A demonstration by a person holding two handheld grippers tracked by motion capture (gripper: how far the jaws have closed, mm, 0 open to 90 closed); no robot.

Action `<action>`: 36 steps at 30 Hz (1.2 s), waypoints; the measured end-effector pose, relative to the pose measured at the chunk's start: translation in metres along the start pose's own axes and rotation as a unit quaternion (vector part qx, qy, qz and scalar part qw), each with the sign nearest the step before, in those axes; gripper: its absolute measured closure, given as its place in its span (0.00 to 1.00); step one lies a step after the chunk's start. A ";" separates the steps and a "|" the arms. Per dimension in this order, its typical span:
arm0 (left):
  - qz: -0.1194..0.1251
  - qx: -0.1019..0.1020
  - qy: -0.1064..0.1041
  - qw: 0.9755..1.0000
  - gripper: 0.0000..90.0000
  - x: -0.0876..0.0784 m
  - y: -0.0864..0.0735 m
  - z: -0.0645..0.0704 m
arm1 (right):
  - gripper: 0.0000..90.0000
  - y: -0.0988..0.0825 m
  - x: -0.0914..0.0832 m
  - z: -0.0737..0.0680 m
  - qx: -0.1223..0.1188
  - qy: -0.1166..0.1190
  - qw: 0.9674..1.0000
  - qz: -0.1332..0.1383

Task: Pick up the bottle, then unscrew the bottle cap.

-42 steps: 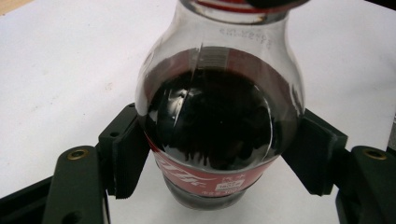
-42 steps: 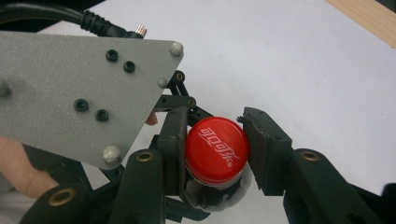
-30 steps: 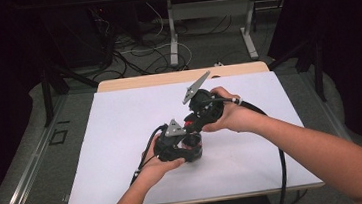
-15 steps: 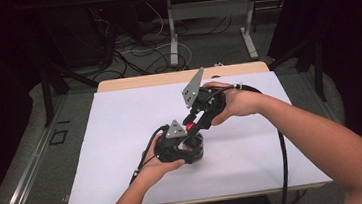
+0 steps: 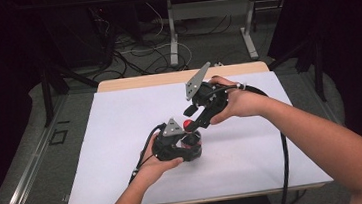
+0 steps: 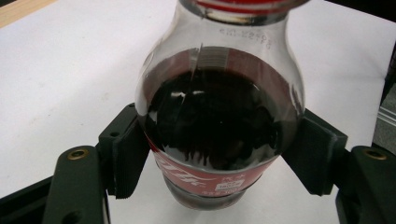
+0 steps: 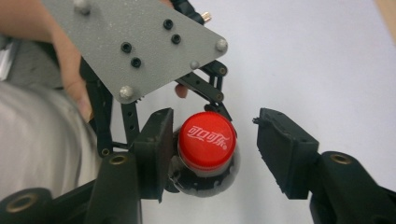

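The right gripper [image 7: 212, 156] is standing over the red cap [image 7: 207, 139] with its jaws parting — they have just been opening, and while the left pad is still lying against the cap, the other is now standing clear. This is probably the release between turns in unscrewing it. The left gripper [image 6: 219, 161] is clamping the cola bottle [image 6: 219, 126], upright on the white table [image 5: 117, 138], by its belly. The right hand [image 5: 242, 103] is angling down from beyond the bottle — the left hand [image 5: 157, 164] is lying low beside it.
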State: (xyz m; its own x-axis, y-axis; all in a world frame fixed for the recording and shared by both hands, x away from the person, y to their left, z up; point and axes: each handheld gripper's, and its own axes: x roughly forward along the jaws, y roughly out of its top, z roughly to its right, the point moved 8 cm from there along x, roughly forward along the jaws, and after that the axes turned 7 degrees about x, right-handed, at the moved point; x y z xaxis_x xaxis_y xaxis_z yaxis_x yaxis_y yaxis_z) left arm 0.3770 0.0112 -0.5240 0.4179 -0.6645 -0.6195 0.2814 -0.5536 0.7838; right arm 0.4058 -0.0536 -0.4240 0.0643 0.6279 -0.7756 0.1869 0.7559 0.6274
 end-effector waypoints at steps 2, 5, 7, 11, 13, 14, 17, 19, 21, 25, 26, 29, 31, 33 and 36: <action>-0.002 0.000 0.003 1.000 0.33 0.000 0.000 -0.002 | 0.49 -0.002 0.000 -0.001 0.021 -0.031 0.999 -0.007; -0.008 -0.006 0.005 1.000 0.33 -0.001 -0.002 -0.002 | 0.48 -0.002 0.003 -0.004 0.076 -0.052 0.996 0.010; -0.006 -0.011 0.007 1.000 0.33 0.000 -0.002 -0.003 | 0.49 -0.002 0.005 -0.004 0.109 -0.077 0.991 0.022; -0.008 -0.012 0.010 1.000 0.33 0.000 -0.002 -0.003 | 0.54 -0.003 0.006 -0.006 0.195 -0.108 0.974 0.032; -0.009 -0.012 0.010 1.000 0.33 0.000 -0.002 -0.002 | 0.56 -0.001 0.007 -0.007 0.212 -0.114 0.970 0.042; -0.008 -0.013 0.010 1.000 0.33 0.000 -0.002 -0.002 | 0.56 0.000 0.007 -0.007 0.214 -0.120 0.969 0.041; -0.008 -0.013 0.009 1.000 0.33 0.000 -0.002 -0.002 | 0.58 0.001 0.009 -0.006 0.224 -0.121 0.966 0.044; -0.009 -0.013 0.009 1.000 0.33 0.000 -0.002 -0.002 | 0.62 0.000 0.010 -0.006 0.228 -0.123 0.965 0.042; -0.011 -0.012 0.012 1.000 0.33 0.001 -0.003 -0.003 | 0.67 0.001 0.011 -0.008 0.231 -0.116 0.965 0.039; -0.020 -0.010 0.004 1.000 0.33 0.000 -0.005 -0.002 | 0.68 0.001 0.012 -0.008 0.211 -0.114 0.970 0.032; -0.019 -0.010 0.004 1.000 0.33 0.000 -0.005 -0.003 | 0.68 0.001 0.013 -0.008 0.195 -0.111 0.974 0.031; -0.011 -0.011 0.004 1.000 0.33 0.001 -0.005 -0.002 | 0.68 0.002 0.013 -0.009 0.157 -0.090 0.983 0.016; -0.009 -0.009 0.004 1.000 0.33 0.001 -0.004 -0.001 | 0.68 0.002 0.012 -0.010 0.125 -0.068 0.990 0.003; -0.008 -0.009 0.000 1.000 0.33 0.000 -0.004 0.000 | 0.68 0.003 0.012 -0.010 0.107 -0.060 0.992 0.000; -0.009 -0.004 -0.002 1.000 0.33 -0.001 -0.004 0.001 | 0.68 0.004 0.011 -0.009 0.062 -0.030 0.998 -0.007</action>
State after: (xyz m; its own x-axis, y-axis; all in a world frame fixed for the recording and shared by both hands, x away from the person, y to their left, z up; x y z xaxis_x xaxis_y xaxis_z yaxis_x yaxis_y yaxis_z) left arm 0.3751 0.0137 -0.5263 0.4100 -0.6567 -0.6330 0.2948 -0.5613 0.7733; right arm 0.3979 -0.0424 -0.4292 0.1194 0.6015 -0.7899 0.3070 0.7342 0.6055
